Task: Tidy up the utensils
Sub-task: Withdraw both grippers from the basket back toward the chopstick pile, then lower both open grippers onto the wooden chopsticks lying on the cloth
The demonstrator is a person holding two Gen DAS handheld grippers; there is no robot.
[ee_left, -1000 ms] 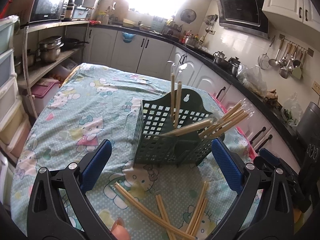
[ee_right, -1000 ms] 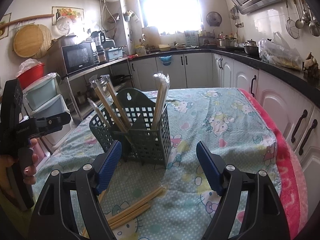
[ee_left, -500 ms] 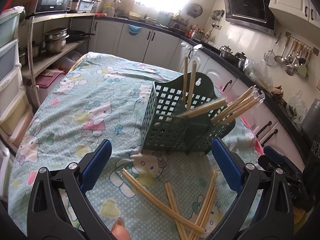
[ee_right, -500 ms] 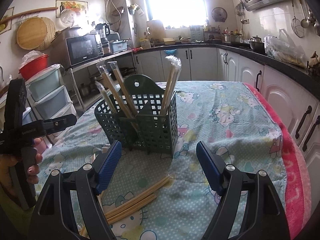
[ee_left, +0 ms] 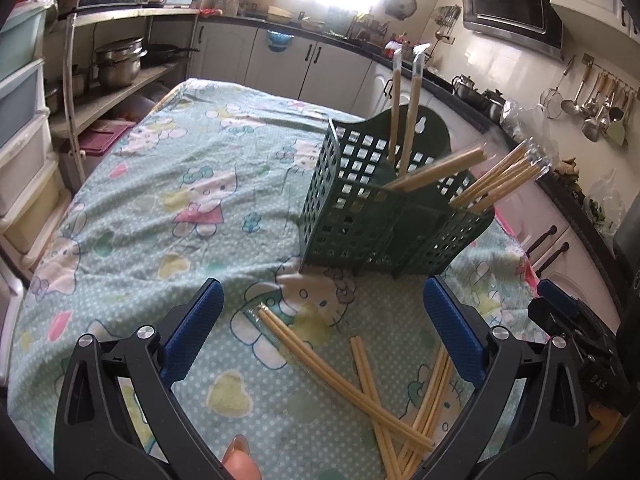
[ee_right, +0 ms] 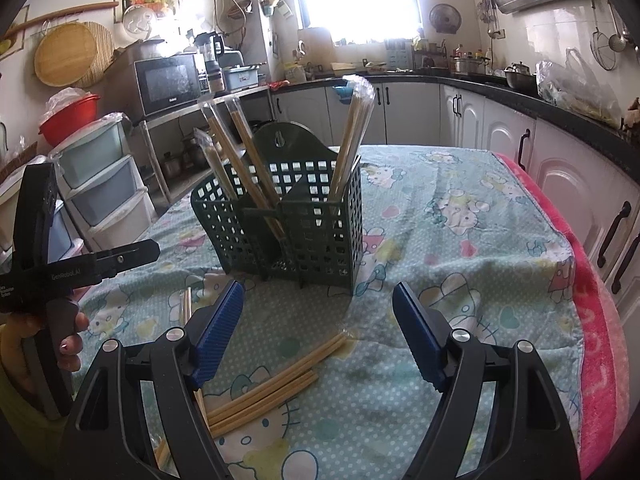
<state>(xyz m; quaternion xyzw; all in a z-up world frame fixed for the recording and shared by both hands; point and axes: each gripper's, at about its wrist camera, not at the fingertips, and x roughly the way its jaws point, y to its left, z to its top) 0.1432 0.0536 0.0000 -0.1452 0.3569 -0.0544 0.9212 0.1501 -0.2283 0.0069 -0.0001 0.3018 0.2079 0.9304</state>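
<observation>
Both grippers have come lower and closer to the table since a second ago, so the green basket looks bigger and higher in both views. Left gripper is released, jaws wide, nothing between them; loose chopsticks lie crossed on the cartoon tablecloth below it, toward 5 o'clock of the left view. Right gripper is released too and empty; a bundle of chopsticks lies under it, near its left finger, toward 7 o'clock. The basket stands upright on the cloth at 12 o'clock from both grippers, and wrapped chopsticks already stand tilted in its compartments. A hand at 9 o'clock of the right view holds the left gripper's handle.
</observation>
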